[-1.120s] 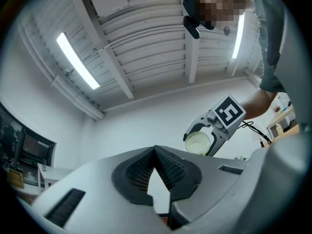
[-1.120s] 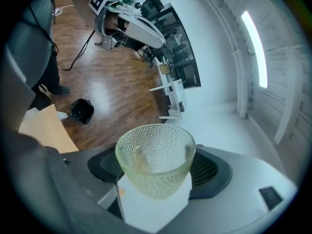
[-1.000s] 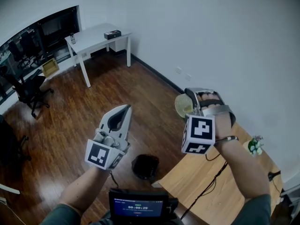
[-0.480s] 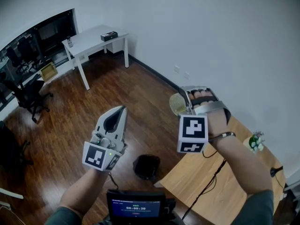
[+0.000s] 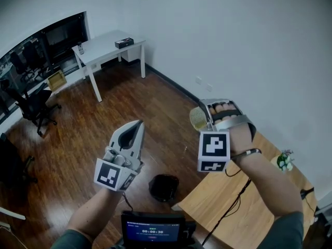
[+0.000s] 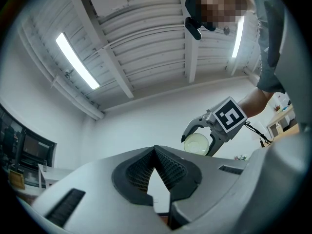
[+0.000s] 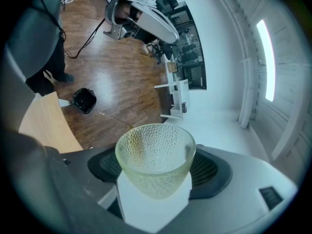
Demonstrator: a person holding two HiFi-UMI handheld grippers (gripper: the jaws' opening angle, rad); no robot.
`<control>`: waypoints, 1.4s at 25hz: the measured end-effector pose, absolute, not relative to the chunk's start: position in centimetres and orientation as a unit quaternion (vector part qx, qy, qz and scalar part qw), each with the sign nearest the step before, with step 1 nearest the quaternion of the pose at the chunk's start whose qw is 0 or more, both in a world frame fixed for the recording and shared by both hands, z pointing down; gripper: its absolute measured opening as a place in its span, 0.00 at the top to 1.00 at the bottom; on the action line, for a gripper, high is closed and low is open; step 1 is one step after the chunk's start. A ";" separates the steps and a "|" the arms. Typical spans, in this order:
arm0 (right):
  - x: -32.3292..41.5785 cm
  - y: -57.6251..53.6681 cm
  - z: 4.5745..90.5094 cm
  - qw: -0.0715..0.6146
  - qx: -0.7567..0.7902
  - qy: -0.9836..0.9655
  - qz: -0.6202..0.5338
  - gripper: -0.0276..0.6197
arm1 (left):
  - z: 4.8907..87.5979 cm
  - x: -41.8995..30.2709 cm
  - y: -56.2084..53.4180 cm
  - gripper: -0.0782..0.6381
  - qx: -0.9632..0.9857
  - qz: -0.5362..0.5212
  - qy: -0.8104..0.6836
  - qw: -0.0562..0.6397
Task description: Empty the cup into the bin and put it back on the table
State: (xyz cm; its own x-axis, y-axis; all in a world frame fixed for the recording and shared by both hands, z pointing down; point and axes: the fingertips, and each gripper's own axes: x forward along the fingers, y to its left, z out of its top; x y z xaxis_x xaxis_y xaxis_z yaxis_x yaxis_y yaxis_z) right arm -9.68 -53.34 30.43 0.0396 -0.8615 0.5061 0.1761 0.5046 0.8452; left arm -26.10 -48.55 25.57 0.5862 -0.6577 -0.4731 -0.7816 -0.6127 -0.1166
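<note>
A person stands on a wooden floor (image 5: 129, 108) in a white-walled office with a gripper in each hand. The right gripper (image 5: 203, 116) is raised beside the near edge of the wooden table (image 5: 249, 196), its fingers (image 7: 210, 172) spread wide and clamped on the cup (image 7: 156, 152), a clear dimpled glass with a yellowish tint. The cup lies tilted in the grip, its mouth turned away from the hand towards the open floor.

The left gripper (image 5: 136, 129) is held apart from it and points upward. Its fingers (image 6: 171, 169) are pressed together with only air between them.

Below and between the two hands, the black bin (image 5: 163, 187) stands on the floor just beside the table's corner. A black cable (image 5: 231, 207) trails across the tabletop, and a small potted plant (image 5: 282, 161) sits near its far edge by the wall. A screen device (image 5: 153, 231) hangs at the person's chest.

Across the room, a white table (image 5: 101, 44) carries a small black box (image 5: 124, 43). A black office chair (image 5: 33, 104) stands well apart, near the dark windows.
</note>
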 end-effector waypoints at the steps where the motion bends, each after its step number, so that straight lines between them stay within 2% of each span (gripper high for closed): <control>1: -9.8 -53.3 30.4 0.654 0.301 -0.569 -0.396 0.35 | 25.5 -26.2 -48.5 0.91 -0.876 0.197 0.411 0.159; 35: -10.8 -53.4 30.4 0.658 0.288 -0.569 -0.400 0.35 | 25.9 -26.7 -48.4 0.91 -0.875 0.193 0.418 0.150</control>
State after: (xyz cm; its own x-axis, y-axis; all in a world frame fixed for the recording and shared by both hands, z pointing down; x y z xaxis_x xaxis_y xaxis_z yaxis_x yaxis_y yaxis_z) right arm -10.82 -53.40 30.43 0.0329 -0.8548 0.5180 0.1998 0.5134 0.8346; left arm -26.70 -48.36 25.88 0.5762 -0.6731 -0.4635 -0.7892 -0.6058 -0.1013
